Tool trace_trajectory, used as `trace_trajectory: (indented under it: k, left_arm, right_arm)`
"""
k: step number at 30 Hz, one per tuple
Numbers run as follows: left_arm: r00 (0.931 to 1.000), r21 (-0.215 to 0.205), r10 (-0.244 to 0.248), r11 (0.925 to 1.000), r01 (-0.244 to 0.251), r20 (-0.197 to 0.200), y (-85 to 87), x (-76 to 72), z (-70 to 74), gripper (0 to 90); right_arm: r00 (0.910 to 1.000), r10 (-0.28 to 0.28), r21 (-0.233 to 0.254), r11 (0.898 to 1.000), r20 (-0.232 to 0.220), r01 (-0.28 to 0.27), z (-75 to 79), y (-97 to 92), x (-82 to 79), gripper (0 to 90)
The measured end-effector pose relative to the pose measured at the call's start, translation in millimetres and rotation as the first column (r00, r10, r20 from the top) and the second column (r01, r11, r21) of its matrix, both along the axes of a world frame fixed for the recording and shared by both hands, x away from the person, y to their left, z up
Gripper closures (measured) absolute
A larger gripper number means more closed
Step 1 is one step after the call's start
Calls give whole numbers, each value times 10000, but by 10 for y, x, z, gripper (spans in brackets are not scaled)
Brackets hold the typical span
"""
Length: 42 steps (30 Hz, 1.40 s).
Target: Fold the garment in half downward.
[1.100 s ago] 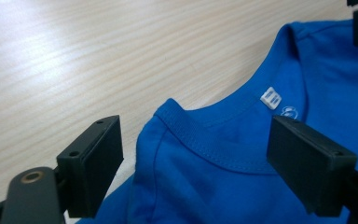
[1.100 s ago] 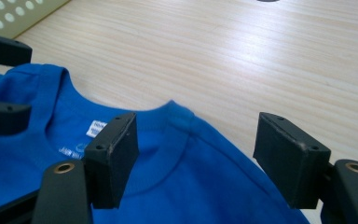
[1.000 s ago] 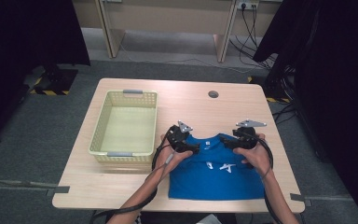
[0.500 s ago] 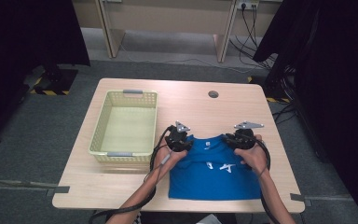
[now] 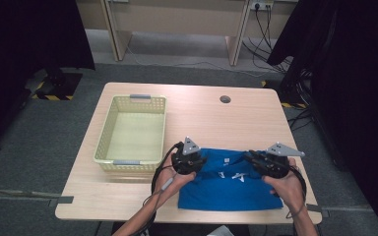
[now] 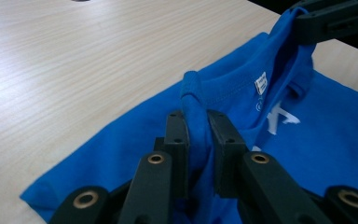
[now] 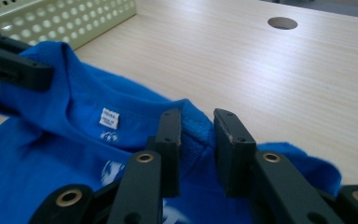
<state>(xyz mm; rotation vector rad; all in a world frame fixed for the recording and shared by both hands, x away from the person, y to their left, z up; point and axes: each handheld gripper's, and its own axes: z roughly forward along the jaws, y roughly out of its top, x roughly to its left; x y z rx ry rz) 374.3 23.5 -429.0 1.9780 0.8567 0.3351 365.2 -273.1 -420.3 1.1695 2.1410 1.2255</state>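
Left hand-held gripper point(image 6: 198, 140) clamped on the blue shirt point(image 5: 229, 184) collar fold; right hand-held gripper point(image 7: 196, 140) pinches the collar's other side, both just closed. Shirt lies at desk point(image 5: 202, 118) front edge, basket point(image 5: 133, 129) beside it.

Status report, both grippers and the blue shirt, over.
Left gripper shut on blue shirt collar. Right gripper pinching collar too. Basket alongside, nothing in the way.

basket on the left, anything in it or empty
Empty: the high view shows the bare pale floor of the yellow basket; the blue t-shirt lies outside it on the table.
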Motion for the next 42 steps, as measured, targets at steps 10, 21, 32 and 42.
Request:
trace_trajectory:
  k: [10, 21, 32, 42]
  left_arm:
    - [9977, -177, -657, 9977, 654, -154, 92, -322, -22, 772]
    - [9947, -740, -948, 9930, 916, -409, 133, -454, 44, 632]
    - [9927, -1391, -1050, 9856, 960, -593, 118, -453, 105, 434]
    - [9969, -514, -443, 9978, 410, -645, 12, -274, -95, 345]
  right_arm:
    - [9992, 386, 12, 9993, 90, -386, -20, -129, -583, 688]
    - [9992, 173, 296, 9994, 349, -184, 142, -237, -825, 585]
    - [9996, -167, 131, 9998, -213, 170, 3, -202, -509, 553]
    - [9981, -302, -157, 9994, -544, 294, -124, -149, -347, 520]
